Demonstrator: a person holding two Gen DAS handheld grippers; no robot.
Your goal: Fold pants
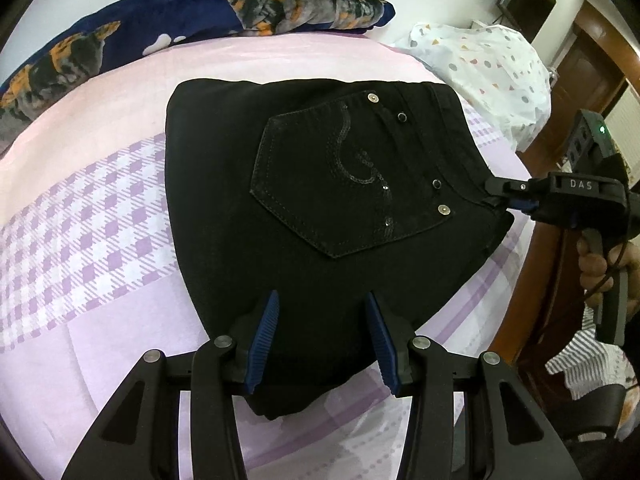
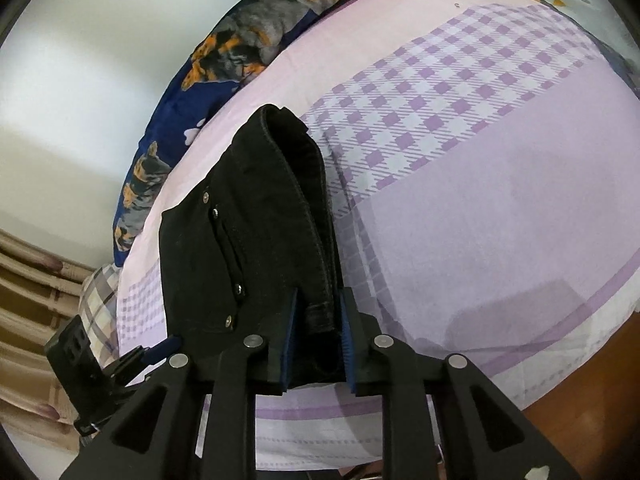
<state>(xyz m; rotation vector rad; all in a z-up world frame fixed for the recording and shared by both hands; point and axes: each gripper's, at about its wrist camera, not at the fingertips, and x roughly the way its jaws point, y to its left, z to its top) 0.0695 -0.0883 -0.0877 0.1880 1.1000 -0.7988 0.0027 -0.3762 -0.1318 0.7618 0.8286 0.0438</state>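
Black pants [image 1: 320,200] lie folded into a compact stack on the bed, back pocket with sequins and rivets facing up. My left gripper [image 1: 322,320] is open, its blue pads over the near edge of the stack, gripping nothing. My right gripper [image 1: 494,196] is shut on the waistband corner at the stack's right side. In the right wrist view the right gripper [image 2: 318,316] pinches the waistband edge of the pants [image 2: 248,240] between its blue pads. The left gripper shows at lower left in the right wrist view [image 2: 148,354].
The bed [image 1: 100,240] has a pink and purple checked sheet. A navy blanket with orange and grey print [image 1: 200,20] lies along the far edge. A white spotted bag or cover [image 1: 492,64] sits at the far right. Wooden furniture [image 1: 592,60] stands beyond the bed.
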